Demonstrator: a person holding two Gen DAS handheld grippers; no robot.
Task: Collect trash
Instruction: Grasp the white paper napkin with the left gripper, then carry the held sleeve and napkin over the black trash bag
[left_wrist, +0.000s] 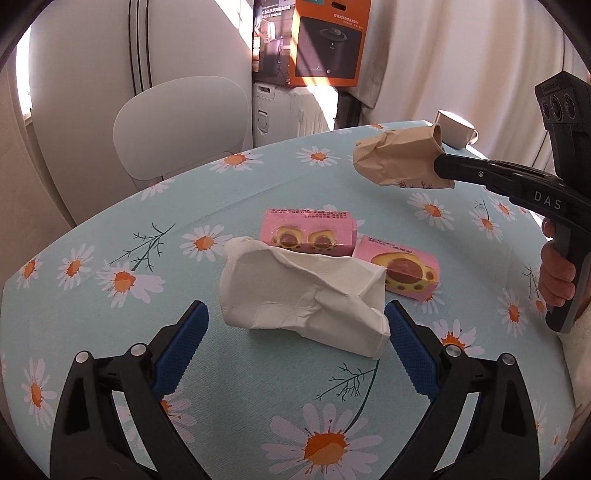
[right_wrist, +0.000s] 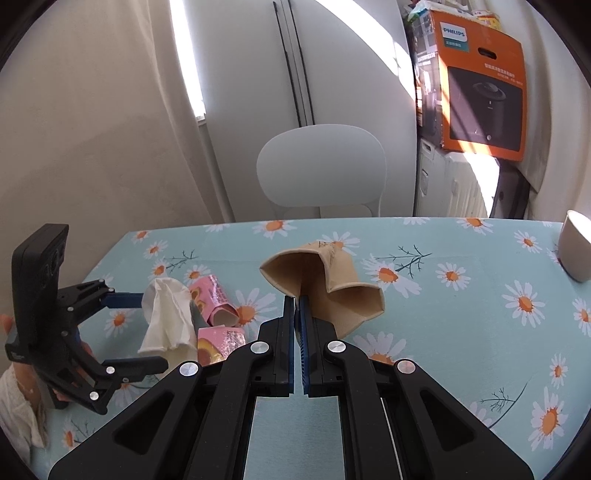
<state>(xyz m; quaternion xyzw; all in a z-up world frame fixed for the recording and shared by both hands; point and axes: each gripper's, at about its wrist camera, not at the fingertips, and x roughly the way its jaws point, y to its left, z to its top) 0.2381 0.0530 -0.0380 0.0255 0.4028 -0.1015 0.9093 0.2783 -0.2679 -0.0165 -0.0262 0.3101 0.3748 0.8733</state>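
Right gripper (right_wrist: 297, 306): fingers (right_wrist: 288, 314) pressed together, pinching the rim of a crushed brown paper cup (right_wrist: 325, 284). The cup hangs off the fingertips, above the surface (right_wrist: 461, 332), its open mouth collapsed. In the left wrist view the same gripper (left_wrist: 443, 170) reaches in from the right, level, with the cup (left_wrist: 395, 160) lifted clear; a hand (left_wrist: 556, 273) wraps the handle below.

Left gripper (left_wrist: 297, 325): fingers (left_wrist: 184, 343) spread wide, blue pads facing inward, held low over the surface (left_wrist: 258, 406) and pointing far. Between them lies a crumpled white tissue (left_wrist: 303, 295); the right pad sits just beside its right edge, contact not certain. In the right wrist view this gripper (right_wrist: 151, 328) comes from the left, the tissue (right_wrist: 168, 317) standing up between its fingers.

Just beyond the tissue: two pink snack wrappers, one far (left_wrist: 308, 234), one to its right and nearer (left_wrist: 400, 267), both flat on the surface.

White cup (left_wrist: 454, 129): upright at the far right edge of the surface, contents not visible.

Surface: light blue cloth with a daisy print. White chair (left_wrist: 181, 129) behind it; orange carton (left_wrist: 325, 40) farther back.
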